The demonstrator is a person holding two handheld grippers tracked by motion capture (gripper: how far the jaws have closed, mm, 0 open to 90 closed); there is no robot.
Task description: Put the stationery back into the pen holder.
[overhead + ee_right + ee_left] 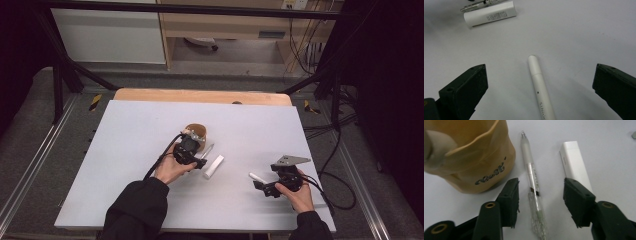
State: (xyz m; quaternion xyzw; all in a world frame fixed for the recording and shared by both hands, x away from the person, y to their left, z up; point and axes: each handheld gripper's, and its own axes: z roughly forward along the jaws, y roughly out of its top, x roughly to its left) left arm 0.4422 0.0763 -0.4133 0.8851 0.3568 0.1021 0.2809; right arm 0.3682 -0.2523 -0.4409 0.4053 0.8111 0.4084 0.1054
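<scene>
Table (125, 150), white top, high view, L to R.

Tan pouch-type pen holder (196, 132) stands upright near centre; soft, creased wall in left gripper view (474, 152), prob. light and tips easily, so don't nudge it.

Left gripper (187, 152) sits just at the holder's 6 o'clock, jaws spread. In its own view (540, 195) a clear-barrel click pen (534, 187) lies btw the jaws, not yet touched, tip toward 12. Judgement: light, stiff, smooth plastic, apt to roll or skid. Best taken mid-barrel, across the axis, jaws low to the tabletop.

White rectangular stick (213, 166), capped, printed text on one side (575, 165), lies just at the pen's 3 o'clock, roughly parallel, apart from it. Flat sides, so less roll.

White marker-like pen (258, 177) lies near the right gripper (272, 187), about 10 o'clock of that hand. Right gripper view (539, 90): jaws wide apart, the white pen (540, 87) centred btw them, cap end toward 12, untouched. Round, slick; grip at the body below the cap.
</scene>
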